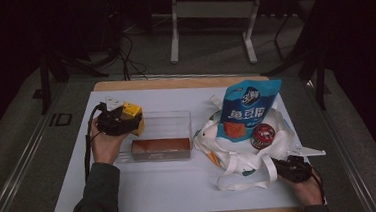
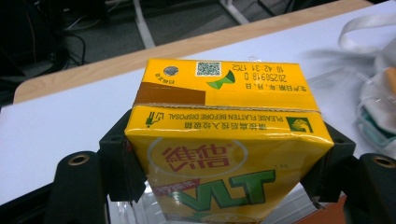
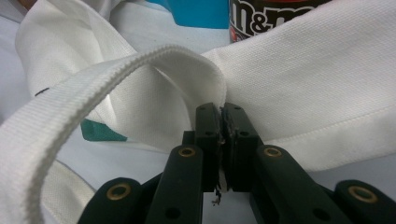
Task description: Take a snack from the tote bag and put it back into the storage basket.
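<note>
We hold a drink carton over the clear box and pinch the cloth bag.

Our left hand-held gripper (image 2: 224, 186) clamps the yellow drink carton (image 2: 224, 140) by its two sides, jaws spread wide around it; in the high view the carton (image 1: 130, 113) sits at the left end of the clear plastic box (image 1: 177, 118), which already has a brown bar (image 1: 159, 146) lying along its near wall. Our right hand-held gripper (image 3: 222, 122) is closed tight on the hem of the white cloth bag (image 3: 317, 79), beside its strap (image 3: 93, 88). The bag (image 1: 218, 136) lies on the bench (image 1: 171, 187) to the right of the box, with a blue snack pouch (image 1: 249, 109) and a round tin (image 1: 262, 135) resting on it.
</note>
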Demonstrator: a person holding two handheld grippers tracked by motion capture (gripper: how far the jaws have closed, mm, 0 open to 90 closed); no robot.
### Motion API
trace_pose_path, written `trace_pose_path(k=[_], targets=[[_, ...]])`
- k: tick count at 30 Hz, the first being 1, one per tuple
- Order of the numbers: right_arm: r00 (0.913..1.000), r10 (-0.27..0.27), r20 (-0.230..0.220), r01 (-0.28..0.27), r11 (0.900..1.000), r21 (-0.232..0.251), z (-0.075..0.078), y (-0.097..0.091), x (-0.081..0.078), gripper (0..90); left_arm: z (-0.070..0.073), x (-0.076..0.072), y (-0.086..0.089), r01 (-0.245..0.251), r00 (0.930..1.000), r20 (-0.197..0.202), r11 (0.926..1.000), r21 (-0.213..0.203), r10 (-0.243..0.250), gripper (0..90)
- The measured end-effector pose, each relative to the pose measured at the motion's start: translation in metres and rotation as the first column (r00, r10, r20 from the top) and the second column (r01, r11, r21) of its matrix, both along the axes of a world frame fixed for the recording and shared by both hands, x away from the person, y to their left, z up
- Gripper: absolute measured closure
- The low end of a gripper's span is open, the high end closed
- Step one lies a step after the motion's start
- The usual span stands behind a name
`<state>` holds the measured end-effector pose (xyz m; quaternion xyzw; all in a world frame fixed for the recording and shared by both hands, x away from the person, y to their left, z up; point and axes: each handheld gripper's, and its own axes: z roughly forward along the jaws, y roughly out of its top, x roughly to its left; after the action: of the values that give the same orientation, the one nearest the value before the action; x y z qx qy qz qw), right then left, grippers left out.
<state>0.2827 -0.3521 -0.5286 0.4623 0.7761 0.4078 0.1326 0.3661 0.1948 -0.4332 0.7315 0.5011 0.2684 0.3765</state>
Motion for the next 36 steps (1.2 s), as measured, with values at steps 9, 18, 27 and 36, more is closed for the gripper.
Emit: trace_pose_path(k=[9,18,27,36], targets=[[1.0,-0.001,0.0,0.001,1.0,0.002,0.0,0.0,0.0,85.4,-0.019,0.0,0.0,-0.025,0.9987,-0.045,0.9993,0.027,0.026,28.7],[1.0,-0.001,0.001,0.001,1.0,0.003,0.0,0.0,0.0,85.4,-0.033,-0.006,0.003,-0.043,0.9941,-0.097,0.9977,0.053,0.048,28.5],[1.0,-0.002,0.0,0.002,1.0,0.003,0.0,0.0,0.0,85.4,-0.039,-0.011,0.004,-0.049,0.9922,-0.111,0.9962,0.072,0.057,28.3],[1.0,-0.002,0.001,0.002,1.0,0.002,0.0,0.0,0.0,85.4,-0.039,-0.019,0.005,-0.073,0.988,-0.131,0.9949,0.07,0.082,27.0]])
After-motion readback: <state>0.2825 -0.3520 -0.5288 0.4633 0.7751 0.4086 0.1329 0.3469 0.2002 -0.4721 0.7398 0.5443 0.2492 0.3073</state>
